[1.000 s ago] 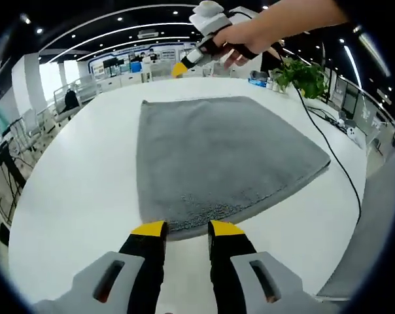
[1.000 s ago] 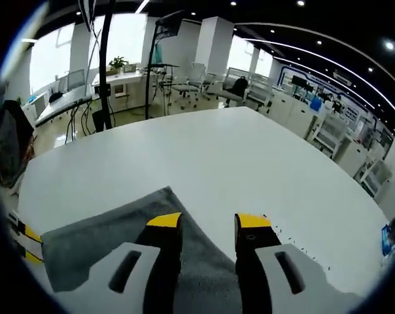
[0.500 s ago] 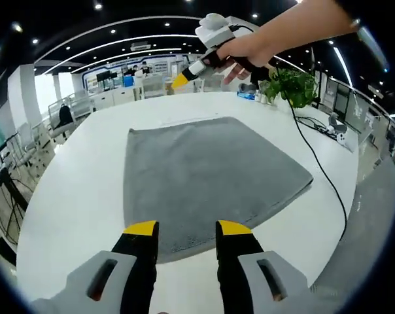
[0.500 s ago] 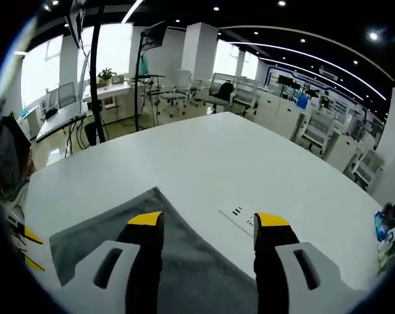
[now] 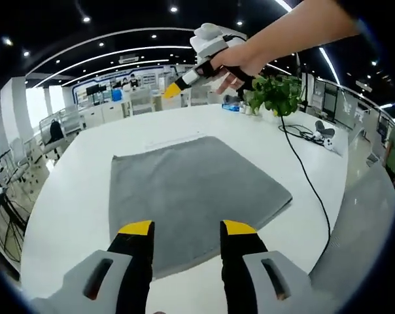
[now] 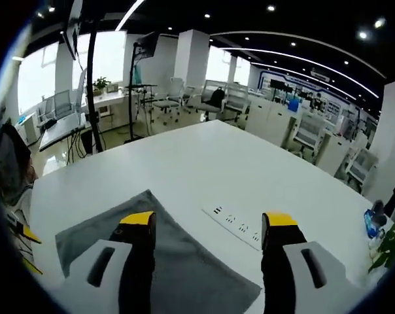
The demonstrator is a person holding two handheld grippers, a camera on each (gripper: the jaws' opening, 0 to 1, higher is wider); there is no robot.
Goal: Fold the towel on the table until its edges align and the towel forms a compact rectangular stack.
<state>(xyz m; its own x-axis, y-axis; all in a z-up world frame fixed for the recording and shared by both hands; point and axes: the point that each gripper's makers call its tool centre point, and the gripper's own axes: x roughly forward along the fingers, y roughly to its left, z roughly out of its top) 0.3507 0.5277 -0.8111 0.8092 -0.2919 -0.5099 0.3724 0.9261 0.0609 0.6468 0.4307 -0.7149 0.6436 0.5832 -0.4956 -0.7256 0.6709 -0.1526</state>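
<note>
Left gripper view: grey towel (image 5: pixel 191 193) flat, both claws apart.

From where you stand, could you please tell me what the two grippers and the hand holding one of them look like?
Both are alike: the left gripper and the right gripper each have two black jaws with yellow tips on light grey slotted mounts. In the left gripper view, the right gripper shows a white body with a black cable trailing over the table, held in a bare hand; no sleeve is visible.

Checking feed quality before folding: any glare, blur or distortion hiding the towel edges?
Left gripper view: towel sharp, evenly lit, edges bowed by fisheye. Right gripper view: towel clear, bright windows behind, no glare on table.
</note>
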